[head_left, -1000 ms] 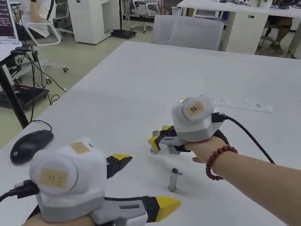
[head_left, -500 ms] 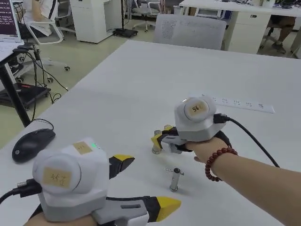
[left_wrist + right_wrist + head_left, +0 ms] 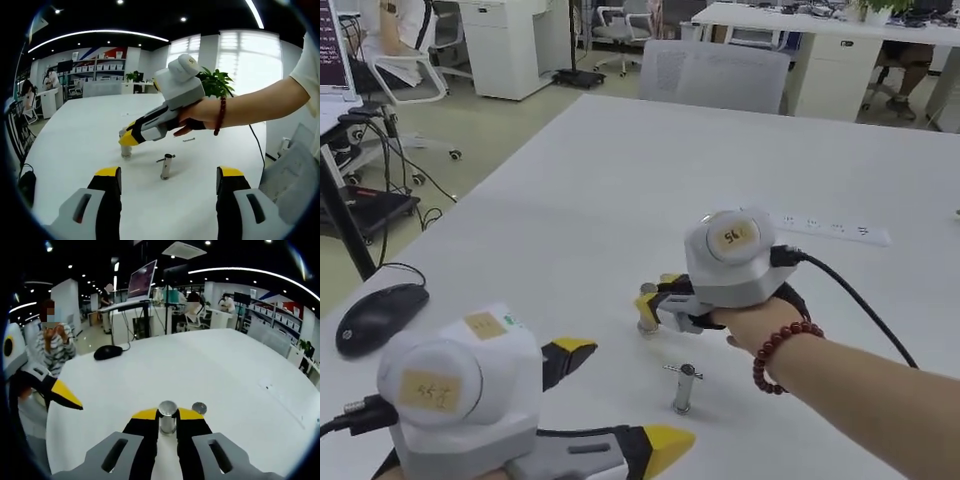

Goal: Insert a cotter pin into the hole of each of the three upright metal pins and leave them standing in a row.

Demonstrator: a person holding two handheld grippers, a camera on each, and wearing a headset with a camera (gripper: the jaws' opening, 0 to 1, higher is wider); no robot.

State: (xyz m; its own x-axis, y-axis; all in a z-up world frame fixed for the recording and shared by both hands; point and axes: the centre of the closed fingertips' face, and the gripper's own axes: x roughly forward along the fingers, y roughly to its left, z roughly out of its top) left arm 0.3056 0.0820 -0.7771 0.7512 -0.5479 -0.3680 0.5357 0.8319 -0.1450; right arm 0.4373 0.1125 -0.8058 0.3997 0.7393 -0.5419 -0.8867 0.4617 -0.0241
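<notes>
**One pin fitted, two unclear**

Pinches an upright metal pin [image 3: 168, 420] between the pressed-in jaws of the right tool [image 3: 650, 298], just left of centre in the head view and at bottom centre of the right gripper view. Holds it on or just above the bench [image 3: 620, 170]; cannot tell which.

Shows a second pin [image 3: 199, 408] just beside the held one, up and to the right of it in the right gripper view.

Hovers the left tool [image 3: 618, 397] at the lower left of the head view, jaws spread wide, gripping nothing.

Finds the third pin [image 3: 684, 388] standing alone at lower centre of the head view, between the two tools, with a cotter pin [image 3: 670, 368] poking crosswise through its top.

Notes a small thin piece [image 3: 189, 140] flat on the bench, right of centre in the left gripper view. Perhaps a spare for fitting, but too small to tell.

Judging by all that: one of three done. Cannot tell whether the held pin or its neighbour is fitted, with only their round tops in sight. Left to do, most likely: fitting any pin lacking one, then bringing the lone fitted pin into line with the other two.
</notes>
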